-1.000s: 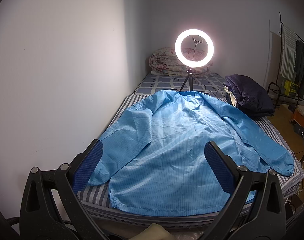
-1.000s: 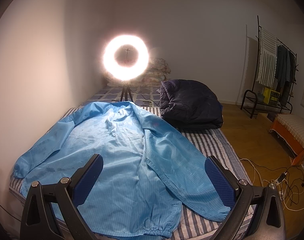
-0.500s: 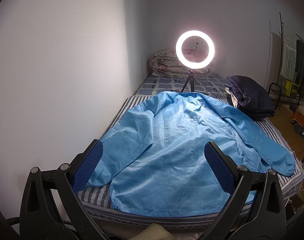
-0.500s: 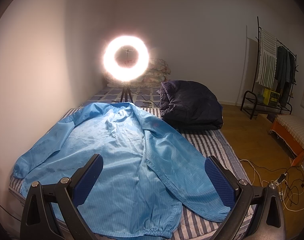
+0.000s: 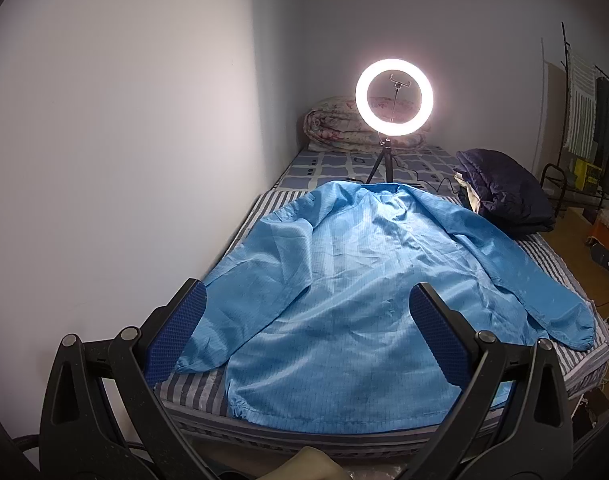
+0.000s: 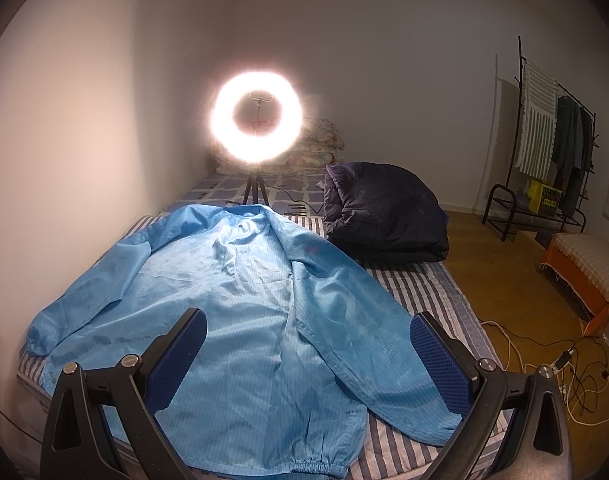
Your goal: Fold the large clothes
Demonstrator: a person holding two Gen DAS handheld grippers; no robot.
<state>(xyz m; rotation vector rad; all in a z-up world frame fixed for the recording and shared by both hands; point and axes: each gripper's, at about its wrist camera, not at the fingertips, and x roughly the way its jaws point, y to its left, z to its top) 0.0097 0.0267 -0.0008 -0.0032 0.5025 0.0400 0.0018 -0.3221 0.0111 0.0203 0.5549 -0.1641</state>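
The left hand-held gripper is spread wide, its two blue-padded fingers holding nothing. It hangs above the near end of the bed, clear of the cloth. The right hand-held gripper is equally wide and empty, also raised off the fabric.

Below and ahead of both lies the light blue jacket, spread flat and unfolded on the striped mattress. Its elastic hem runs along the near edge of the bed, closest to the two tools, and its collar points away toward the far wall. In the left wrist view the left finger lines up over the cuff of the near sleeve, by the wall, while the right finger sits over the lower body of the garment. In the right wrist view the jacket fills the gap between the fingers, and the other sleeve stretches out toward the open side of the bed, its cuff under the right finger.

Beyond the collar a lit ring light stands on a small tripod on the bed. A dark blue quilted bundle rests just past the jacket's shoulder on the open side. A rolled floral quilt lies against the far wall, and a clothes rack stands across the wooden floor.
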